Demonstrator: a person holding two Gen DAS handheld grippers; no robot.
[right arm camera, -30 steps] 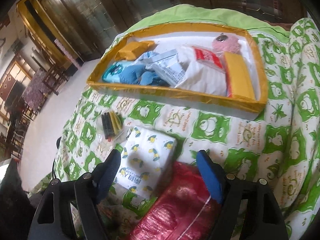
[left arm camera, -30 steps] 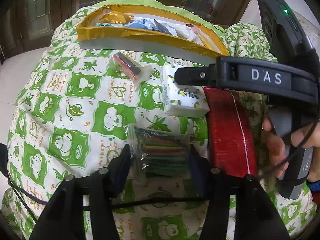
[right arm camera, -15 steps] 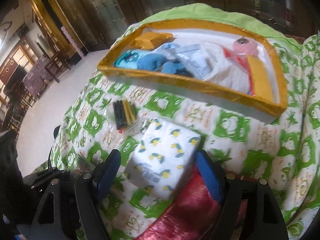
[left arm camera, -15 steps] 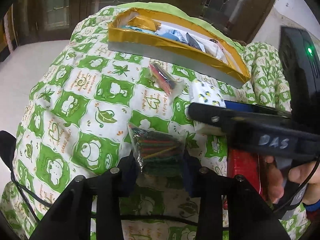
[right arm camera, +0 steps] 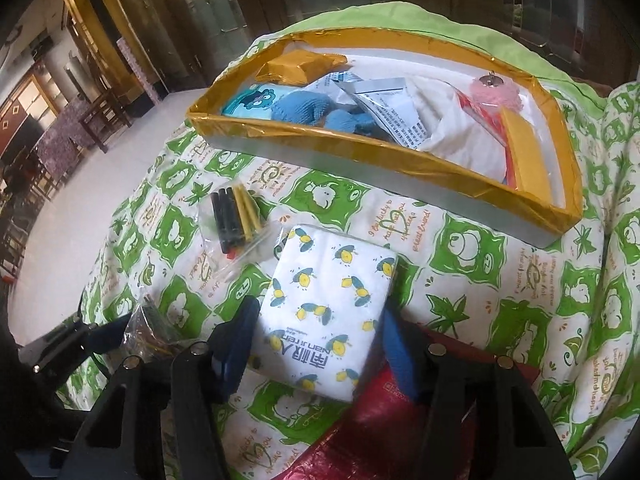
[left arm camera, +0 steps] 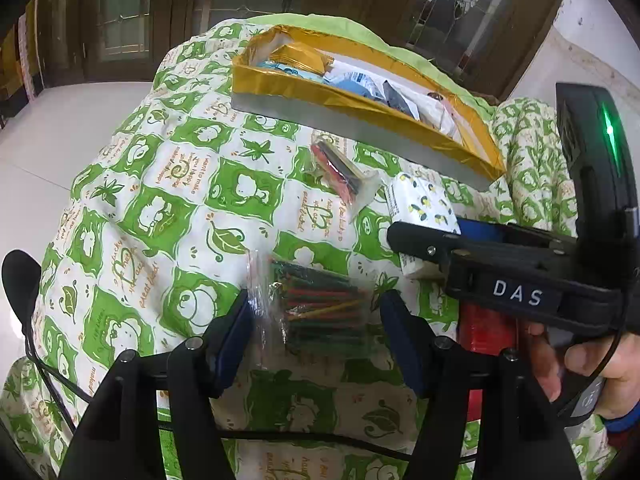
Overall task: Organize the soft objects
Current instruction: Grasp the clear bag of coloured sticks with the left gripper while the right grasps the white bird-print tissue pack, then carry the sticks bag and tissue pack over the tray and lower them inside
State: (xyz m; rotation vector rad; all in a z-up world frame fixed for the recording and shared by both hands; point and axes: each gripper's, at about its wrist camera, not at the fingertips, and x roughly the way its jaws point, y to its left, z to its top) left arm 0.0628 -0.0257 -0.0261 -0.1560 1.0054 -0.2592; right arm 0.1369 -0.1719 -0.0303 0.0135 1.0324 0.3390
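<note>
Left tongs (left arm camera: 314,312) spread wide, blue pads either side of a clear bag of coloured sticks (left arm camera: 320,312) lying on the green-and-white quilt (left arm camera: 168,208); the left pad is against the bag's plastic edge, the right pad just beside it, nothing clamped

Right tongs (right arm camera: 318,344) also spread, straddling the tissue pack (right arm camera: 328,312) — white wrapper with a blue-and-yellow bee print. Both pads sit at the pack's near corners; whether they press on it I cannot tell. The pack lies flat on the quilt, its near right corner overlapping a red foil packet (right arm camera: 384,428). In the left wrist view the right tool crosses the frame from the right, held by the person's right hand (left arm camera: 576,364), with the tissue pack showing just above its finger

A second clear bag with black, yellow and red sticks (right arm camera: 236,220) lies on the quilt between the tissue pack and the tray, apart from both

Gold-rimmed tray (right arm camera: 400,152) sits at the far side of the quilt. Contents, left to right in the right wrist view: gold foil pouch (right arm camera: 296,68), light-blue cartoon packet (right arm camera: 252,100), blue knitted item (right arm camera: 308,108), white printed sachets (right arm camera: 392,116), white plastic bag (right arm camera: 468,144), pink fluffy ball (right arm camera: 496,94), yellow flat piece (right arm camera: 524,148) — all loosely piled
</note>
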